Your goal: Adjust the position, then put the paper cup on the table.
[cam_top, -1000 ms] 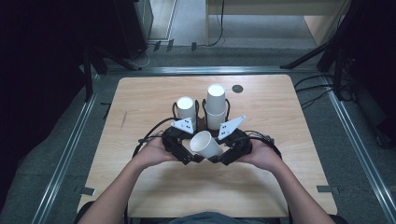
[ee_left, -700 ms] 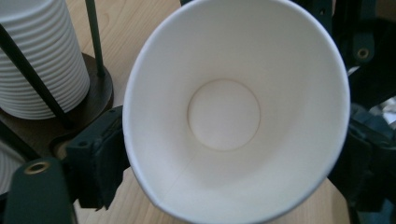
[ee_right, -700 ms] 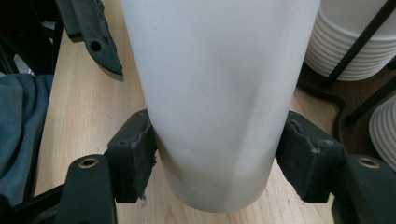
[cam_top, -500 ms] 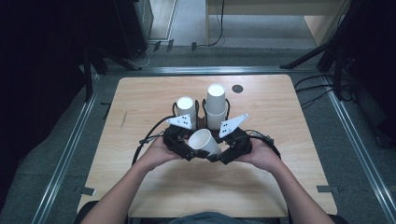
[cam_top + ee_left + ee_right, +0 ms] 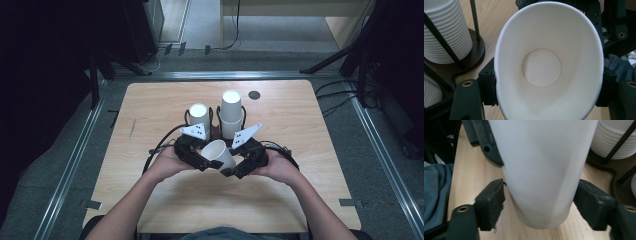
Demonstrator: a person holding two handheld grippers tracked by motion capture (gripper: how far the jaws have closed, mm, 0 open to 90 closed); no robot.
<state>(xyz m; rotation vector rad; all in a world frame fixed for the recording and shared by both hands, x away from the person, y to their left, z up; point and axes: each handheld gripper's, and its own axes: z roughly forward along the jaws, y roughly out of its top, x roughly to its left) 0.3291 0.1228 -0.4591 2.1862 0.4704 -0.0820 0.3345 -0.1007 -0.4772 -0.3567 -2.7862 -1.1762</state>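
White paper makes up the cup that hangs between the two tools above the near middle of the wooden table. In the high view it lies tilted, its open mouth turned toward the person's left and its base toward the right. The left tool is at the mouth end: in the left gripper view the cup's round rim is pressed into an oval between the two black jaws, which bear on it from either side, so this tool is clamped on the cup at the rim. The right tool is at the base end: in the right gripper view the narrow bottom of the cup sits between the jaws; the left jaw touches its wall, the right jaw stands just beside it, and I cannot tell whether that side touches, so I cannot tell if this tool grips. Both hands hold the tools close together, nearly facing each other. Just beyond them stands a dark wire holder carrying two stacks of white cups, a shorter stack on the left and a taller stack on the right.
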